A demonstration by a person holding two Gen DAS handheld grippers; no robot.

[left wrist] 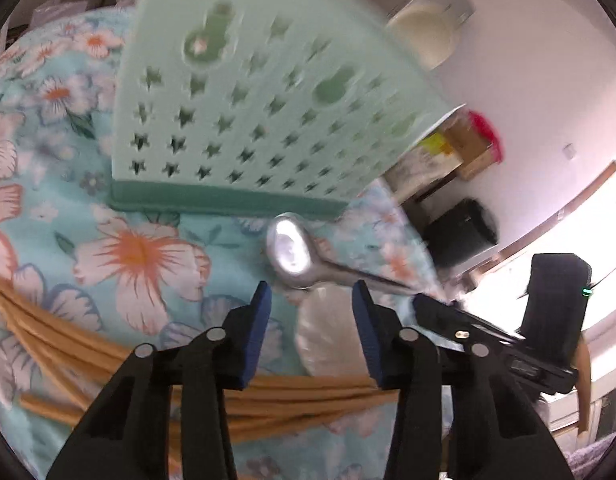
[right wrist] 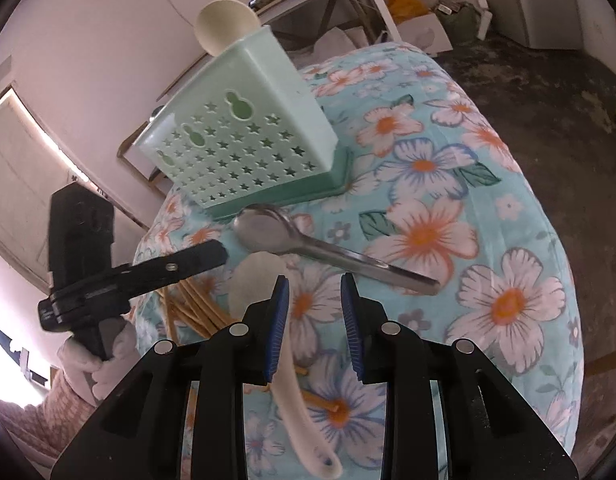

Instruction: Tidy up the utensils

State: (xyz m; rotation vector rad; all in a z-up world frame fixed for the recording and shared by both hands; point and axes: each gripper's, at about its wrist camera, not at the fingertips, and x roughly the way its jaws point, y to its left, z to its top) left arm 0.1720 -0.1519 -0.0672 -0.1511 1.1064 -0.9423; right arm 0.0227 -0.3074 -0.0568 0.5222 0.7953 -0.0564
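So we've got a mint green plastic holder standing on the desk, its wall punched with little star holes plus a few gourd-shaped cutouts, sitting on a darker green base. A cream spoon pokes out of the top, bowl end up. The desk wears a floral cloth, turquoise with big white and orange flowers, looks soft and a bit quilted.

Right in front of the holder lies a shiny steel spoon, bowl nearly touching the base, handle running off to the right. Just beside it is a white plastic spoon, smooth and matte, its handle passing under our right gripper. That one's jaws are spread wide with nothing in them. A bundle of tan wooden chopsticks lies loose under our left gripper, jaws also wide and empty
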